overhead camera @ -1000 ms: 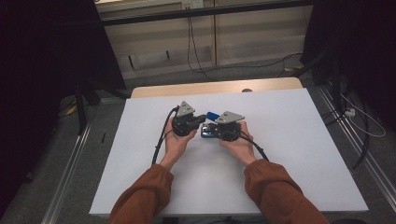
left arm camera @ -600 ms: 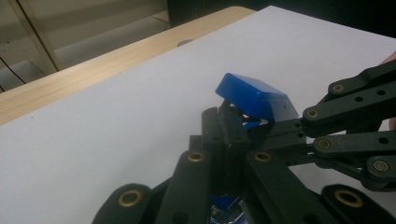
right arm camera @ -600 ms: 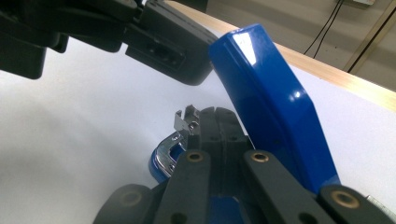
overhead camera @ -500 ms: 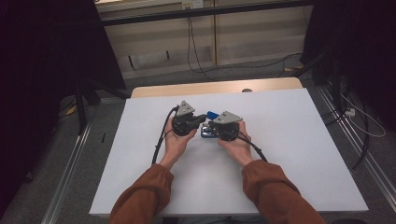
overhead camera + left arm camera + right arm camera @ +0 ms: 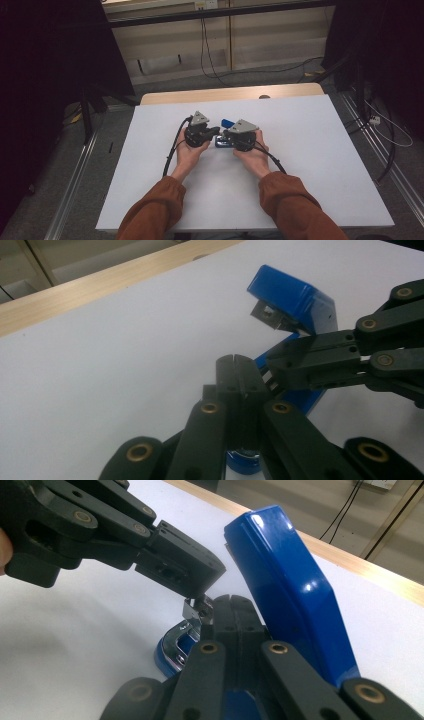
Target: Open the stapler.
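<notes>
A blue stapler (image 5: 226, 122) lies on the white table (image 5: 310, 150), its lid (image 5: 290, 590) swung up and its chrome base (image 5: 175, 642) down on the table. My left gripper (image 5: 214, 132) and right gripper (image 5: 227, 135) meet tip to tip over it, each held in a hand. In the left gripper view my own jaws (image 5: 235, 360) are shut, seam closed, above the blue base (image 5: 242, 462); the right gripper (image 5: 275, 362) comes in from the right. In the right gripper view my jaws (image 5: 231, 602) are shut, and the left gripper (image 5: 202, 587) touches a small metal tab (image 5: 191, 611).
A wooden strip (image 5: 230, 94) runs along the table's far edge. Cables trail from both grippers, one looping left (image 5: 172, 150). More cables lie on the floor beyond the table (image 5: 215, 70) and at the right (image 5: 385, 135). Dark curtains stand on both sides.
</notes>
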The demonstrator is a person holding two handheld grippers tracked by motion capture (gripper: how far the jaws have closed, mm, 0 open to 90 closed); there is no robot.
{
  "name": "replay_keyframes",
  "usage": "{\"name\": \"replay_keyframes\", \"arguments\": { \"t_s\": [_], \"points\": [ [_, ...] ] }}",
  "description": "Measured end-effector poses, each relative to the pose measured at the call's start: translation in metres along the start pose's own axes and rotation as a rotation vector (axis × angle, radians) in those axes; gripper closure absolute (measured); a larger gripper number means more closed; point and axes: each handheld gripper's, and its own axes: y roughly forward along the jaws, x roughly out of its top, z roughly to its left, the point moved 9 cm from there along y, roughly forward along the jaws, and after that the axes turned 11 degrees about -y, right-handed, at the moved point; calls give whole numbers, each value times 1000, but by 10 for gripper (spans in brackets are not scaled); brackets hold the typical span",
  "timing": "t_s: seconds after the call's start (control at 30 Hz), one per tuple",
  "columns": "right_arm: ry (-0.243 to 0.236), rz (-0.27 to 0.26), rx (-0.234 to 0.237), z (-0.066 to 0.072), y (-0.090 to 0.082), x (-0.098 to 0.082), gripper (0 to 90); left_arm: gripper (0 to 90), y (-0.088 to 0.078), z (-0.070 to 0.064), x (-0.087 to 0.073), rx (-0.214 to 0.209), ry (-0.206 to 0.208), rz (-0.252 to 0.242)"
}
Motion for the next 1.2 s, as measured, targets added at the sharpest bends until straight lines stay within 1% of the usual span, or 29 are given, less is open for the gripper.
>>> {"name": "replay_keyframes", "arguments": {
  "t_s": [0.1, 0.27, 0.57, 0.67, 0.7, 0.77, 0.8, 0.87, 0.93, 1.0, 1.07, 1.17, 1.2],
  "points": [
    [3, 0, 2, 0, 0, 0, 900, 900, 1, 1, -3, -12, 2, 9],
    [3, -1, 0, -1, -1, 0, 900, 900, 2, 1, -4, -5, 15, 11],
    [4, 3, 2, -1, 0, 0, 900, 900, 2, 0, -3, -16, 5, -3],
    [5, 3, 5, 0, 0, -1, 900, 900, 4, -2, -4, -14, 16, 6],
    [0, 3, 5, 0, 0, -1, 900, 900, 5, -2, -4, -14, 16, 6],
    [0, 5, 6, 0, 0, -1, 900, 900, 5, -2, -5, -21, 1, 8],
    [3, 4, 7, 0, 0, -1, 900, 900, 4, -1, -4, -19, 10, 9],
    [-2, 6, 7, 0, 0, -1, 900, 900, 5, -1, -5, -24, 3, 8],
    [-2, 6, 5, 0, 0, -1, 900, 900, 5, -1, -5, -20, 7, 11],
    [-4, 9, 4, 1, 0, -1, 900, 900, 7, 0, -8, -2, 31, 29],
    [-3, 11, 6, 3, 2, -2, 900, 900, 8, 1, -11, 1, 27, 35],
    [-3, 10, 0, 4, 3, -2, 900, 900, 8, 1, -11, 1, 33, 37],
    [-2, 9, -1, 4, 3, -2, 900, 900, 8, 1, -12, -2, 28, 38]
  ]
}}
